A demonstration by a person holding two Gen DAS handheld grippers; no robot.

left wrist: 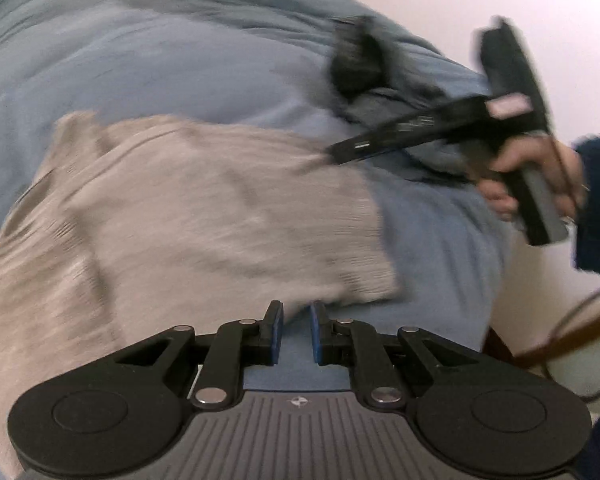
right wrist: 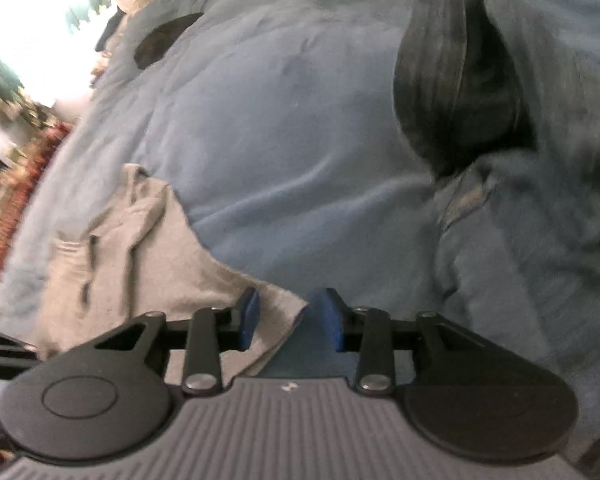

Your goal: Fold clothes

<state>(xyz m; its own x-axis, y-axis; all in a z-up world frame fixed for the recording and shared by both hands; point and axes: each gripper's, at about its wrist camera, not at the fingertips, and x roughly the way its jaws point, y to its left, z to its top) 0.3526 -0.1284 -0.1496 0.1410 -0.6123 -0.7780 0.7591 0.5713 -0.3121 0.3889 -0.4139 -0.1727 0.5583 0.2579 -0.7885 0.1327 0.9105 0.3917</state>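
Garment: grey knitted sweater (left wrist: pixel 188 216) lying spread on a blue bedcover (left wrist: pixel 180 72), its ribbed hem toward the near edge of the bed; both views are smeared by motion.
Left gripper: left gripper (left wrist: pixel 296 332) low over the near edge of the sweater, jaws close together with a narrow gap showing; the grey edge sits at or just behind the fingertips, and I cannot tell whether any cloth is pinched.
Right gripper: right gripper (right wrist: pixel 290 320) at the sweater's corner; in its own view the pads stand apart with the grey corner (right wrist: pixel 276 312) lying between them, not visibly pressed. From the left wrist view its fingers (left wrist: pixel 364 146) look drawn nearly together over the far side of the sweater. I read the jaws as not yet clamped on the corner.
Other things: dark clothes (right wrist: pixel 460 92) heaped further up the bed, well apart from the sweater; a hand (left wrist: pixel 536 168) in a dark sleeve holds the right tool.
Stage, as I judge it: taking hold of two edge points before a fold.
Risk one: a thin bite on the corner, so the knit slips out on lifting.
Risk two: jaws catching the bedcover along with the sweater, dragging it into the fold.
Risk three: uneven holds, giving a skewed fold line.
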